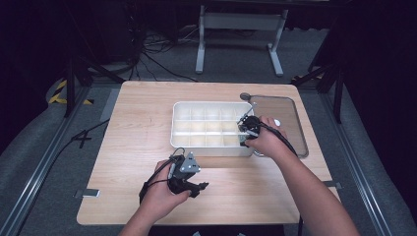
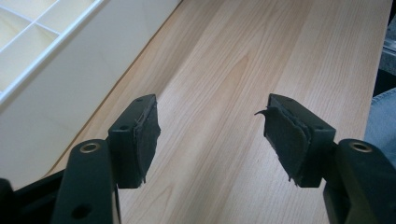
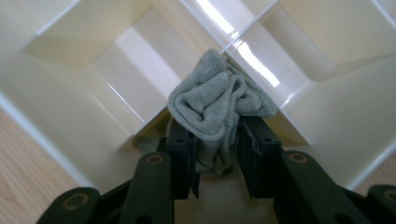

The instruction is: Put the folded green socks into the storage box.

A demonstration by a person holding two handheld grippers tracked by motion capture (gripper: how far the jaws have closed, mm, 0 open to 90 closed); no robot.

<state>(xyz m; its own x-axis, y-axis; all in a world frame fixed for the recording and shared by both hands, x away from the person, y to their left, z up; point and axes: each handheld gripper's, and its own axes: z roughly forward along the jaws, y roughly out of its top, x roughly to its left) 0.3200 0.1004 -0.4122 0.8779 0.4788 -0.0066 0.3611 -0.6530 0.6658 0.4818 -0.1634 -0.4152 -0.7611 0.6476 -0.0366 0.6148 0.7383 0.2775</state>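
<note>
We see a wooden table (image 1: 147,147) bearing a white divided tray (image 1: 179,132). Our right gripper (image 3: 215,154) clamps a bunched grey cloth (image 3: 212,105) over a tray compartment; our left gripper (image 2: 212,135) hangs apart, empty. The cloth looks soft, light and limp, best pinched at its bunched middle

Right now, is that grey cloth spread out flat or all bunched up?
Bunched up. The grey cloth is a crumpled wad pinched between the right gripper jaws, over the white divided tray.
</note>
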